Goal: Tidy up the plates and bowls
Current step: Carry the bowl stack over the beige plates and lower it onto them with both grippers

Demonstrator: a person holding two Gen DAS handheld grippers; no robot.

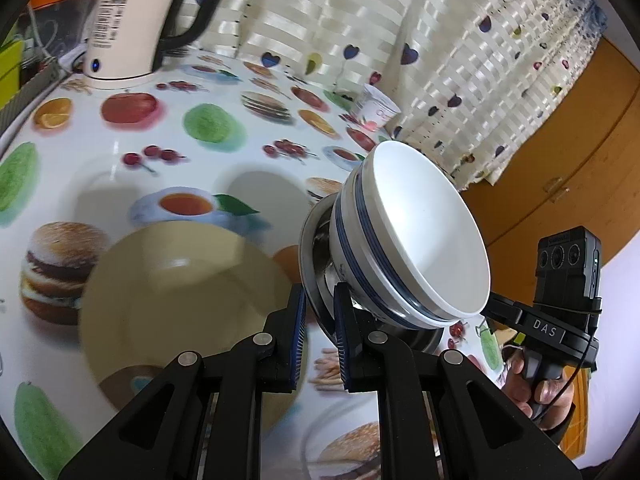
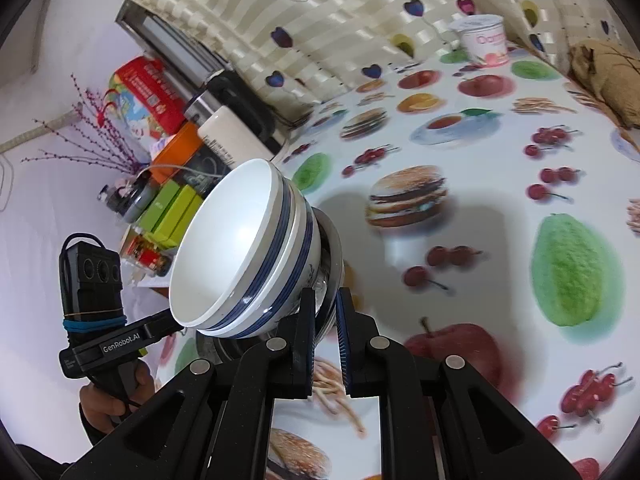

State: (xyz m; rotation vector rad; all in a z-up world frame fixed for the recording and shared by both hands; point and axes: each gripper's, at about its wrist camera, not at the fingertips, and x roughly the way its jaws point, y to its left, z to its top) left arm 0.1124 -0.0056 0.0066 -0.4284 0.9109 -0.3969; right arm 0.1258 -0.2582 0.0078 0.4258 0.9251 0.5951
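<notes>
Two white bowls with blue bands (image 1: 416,240) (image 2: 236,248) sit nested inside a steel bowl (image 1: 314,256) (image 2: 335,268). The stack hangs above the fruit-print table, held from both sides. My left gripper (image 1: 320,316) is shut on the steel bowl's rim on one side. My right gripper (image 2: 323,316) is shut on the opposite rim. A beige plate (image 1: 180,312) lies on the table below and left of the stack in the left wrist view. Each view shows the other gripper's handle in a hand (image 1: 536,380) (image 2: 108,392), with its fingertips hidden behind the bowls.
A white kettle (image 1: 132,24) stands at the table's far edge, and a yogurt cup (image 1: 376,108) (image 2: 484,46) stands near the curtain. Boxes and clutter (image 2: 168,204) crowd one end of the table. A brown cloth (image 2: 608,80) lies at the other end. A wooden door (image 1: 560,184) is beyond the table.
</notes>
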